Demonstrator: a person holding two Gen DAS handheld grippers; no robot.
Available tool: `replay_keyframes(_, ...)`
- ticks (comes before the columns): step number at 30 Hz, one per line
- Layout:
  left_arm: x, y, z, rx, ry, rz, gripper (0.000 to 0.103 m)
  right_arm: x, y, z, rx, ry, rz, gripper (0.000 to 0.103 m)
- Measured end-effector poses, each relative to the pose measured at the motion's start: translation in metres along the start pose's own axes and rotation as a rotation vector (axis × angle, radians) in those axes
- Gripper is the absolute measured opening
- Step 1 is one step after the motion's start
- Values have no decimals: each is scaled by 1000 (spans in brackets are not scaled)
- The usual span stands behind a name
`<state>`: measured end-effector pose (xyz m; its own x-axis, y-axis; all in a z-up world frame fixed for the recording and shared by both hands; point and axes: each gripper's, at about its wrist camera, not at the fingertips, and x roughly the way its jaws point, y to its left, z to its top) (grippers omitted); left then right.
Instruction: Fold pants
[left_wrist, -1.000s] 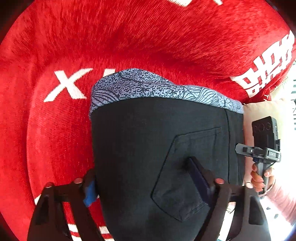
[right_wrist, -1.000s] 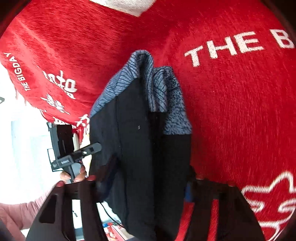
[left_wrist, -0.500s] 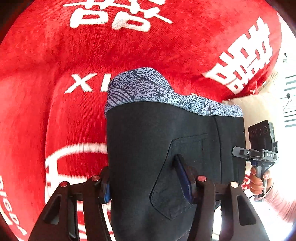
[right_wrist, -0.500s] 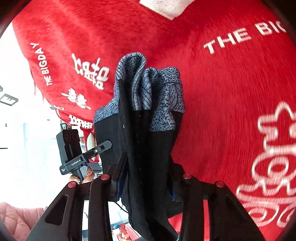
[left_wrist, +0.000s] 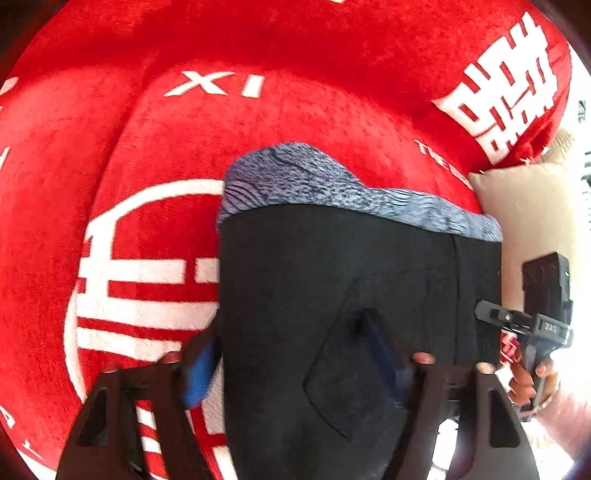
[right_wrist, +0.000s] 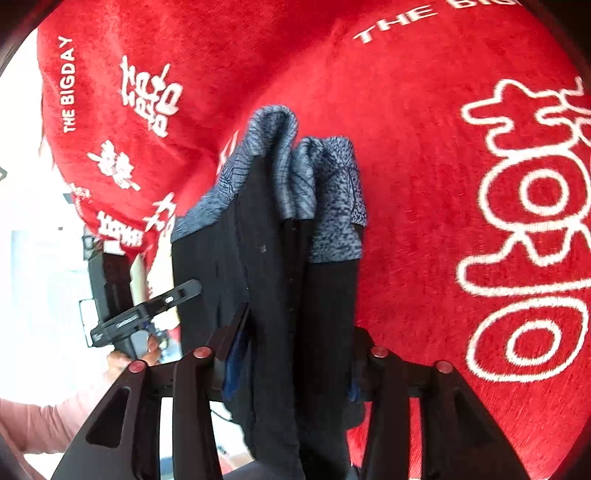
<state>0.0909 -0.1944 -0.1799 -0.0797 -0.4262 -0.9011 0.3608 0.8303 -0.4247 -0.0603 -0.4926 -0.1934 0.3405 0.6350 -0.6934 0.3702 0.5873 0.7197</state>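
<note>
Gripping the black pants (left_wrist: 332, 295) from both ends, each tool is clamped onto bunched fabric: left tool (left_wrist: 295, 354) across the rear-pocket panel, right tool (right_wrist: 291, 354) on gathered folds. Garment hangs between them above a red blanket (left_wrist: 258, 122) with white lettering, its blue patterned trim (right_wrist: 280, 162) at the far edge. A beige cushion (left_wrist: 532, 210) lies beside the blanket.
</note>
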Motion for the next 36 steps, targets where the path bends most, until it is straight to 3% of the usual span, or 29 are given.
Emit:
replay_keyframes(2, 1, 1, -2, 0, -17, 59, 100, 1, 5, -1, -31, -21, -74, 60)
replay_keyframes(7, -5, -8, -8, 12, -32, 166, 102, -1, 26, -2, -84, -59, -307, 83)
replay_keyframes(12, -18, -23, -17, 70, -36, 310, 102, -8, 42, -14, -28, -99, -494, 86)
replay_keyframes(17, -32, -36, -39, 81, -6, 356, 102, -20, 70, -33, -20, -114, -632, 86)
replay_keyframes(20, -47, -50, -52, 93, -15, 379, 102, -28, 90, -50, -48, -127, -670, 87)
replay_keyframes(23, -66, -65, -61, 101, -34, 395, 102, -34, 109, -66, -57, -149, -686, 103)
replay_keyframes(27, -93, -84, -72, 120, -39, 389, 102, -43, 136, -87, -48, -191, -694, 103)
replay_keyframes(31, -114, -96, -83, 154, -36, 409, 102, -44, 157, -100, -53, -157, -747, 103)
replay_keyframes(36, -132, -97, -93, 170, -34, 423, 102, -49, 179, -115, -39, -165, -728, 103)
